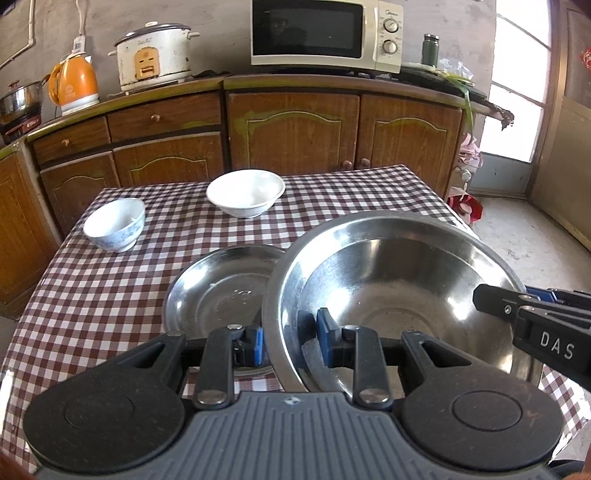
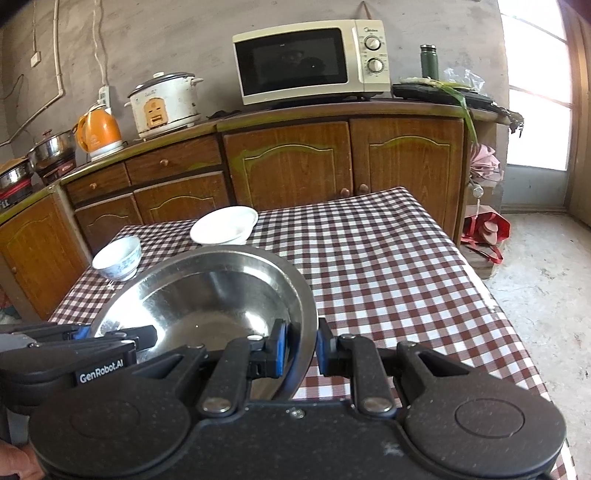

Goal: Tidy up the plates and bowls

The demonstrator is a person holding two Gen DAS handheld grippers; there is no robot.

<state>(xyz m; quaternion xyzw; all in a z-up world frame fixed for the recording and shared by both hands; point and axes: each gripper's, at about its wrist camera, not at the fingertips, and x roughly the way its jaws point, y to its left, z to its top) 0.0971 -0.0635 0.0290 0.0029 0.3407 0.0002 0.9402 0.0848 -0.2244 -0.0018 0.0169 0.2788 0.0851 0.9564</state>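
A large steel bowl (image 1: 399, 280) is held tilted above the checked table (image 1: 110, 295). My left gripper (image 1: 290, 341) is shut on its near left rim. My right gripper (image 2: 299, 349) is shut on its right rim; the bowl (image 2: 207, 295) fills the left of the right wrist view. A steel plate (image 1: 218, 291) lies on the table, partly under the bowl's left edge. A white bowl (image 1: 245, 192) sits at the far middle. A small blue-patterned bowl (image 1: 116, 223) sits at the far left. Both also show in the right wrist view, the white bowl (image 2: 225, 225) and the patterned bowl (image 2: 118, 256).
Wooden cabinets (image 1: 295, 129) stand behind the table, carrying a microwave (image 1: 325, 35), a rice cooker (image 1: 155, 55), an orange kettle (image 1: 74, 85) and a green flask (image 1: 430, 50). A red bag (image 2: 487, 229) lies on the floor at the right, near a bright door.
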